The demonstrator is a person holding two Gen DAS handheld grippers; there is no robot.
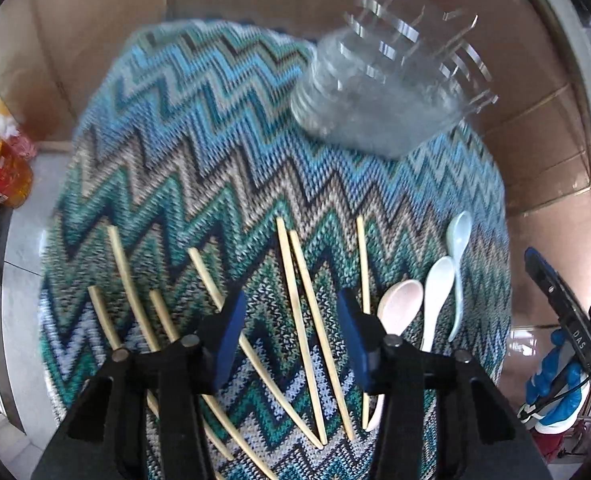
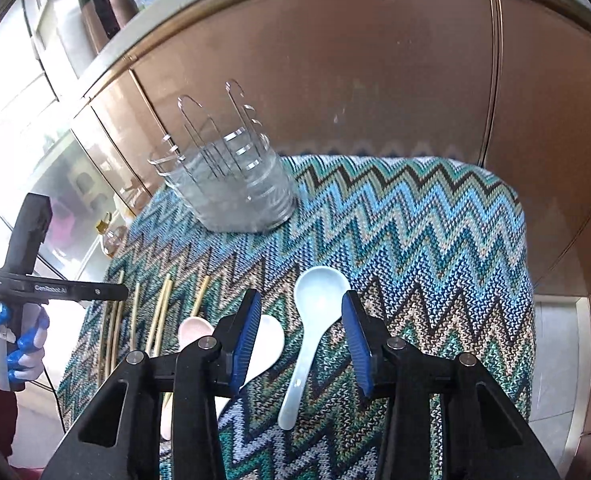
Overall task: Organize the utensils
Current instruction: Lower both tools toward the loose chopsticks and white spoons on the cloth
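Bamboo chopsticks [image 1: 301, 312] lie left of the clear holder [image 2: 231, 188] on the zigzag cloth [image 1: 215, 152], two between the left gripper's [image 1: 291, 340] parted fingers, while rightward the right gripper's [image 2: 301, 340] parted fingers straddle a pale blue spoon [image 2: 311, 320], gripping nothing.

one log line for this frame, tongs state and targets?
left tongs: open over chopsticks | right tongs: open around pale blue spoon | holder: empty
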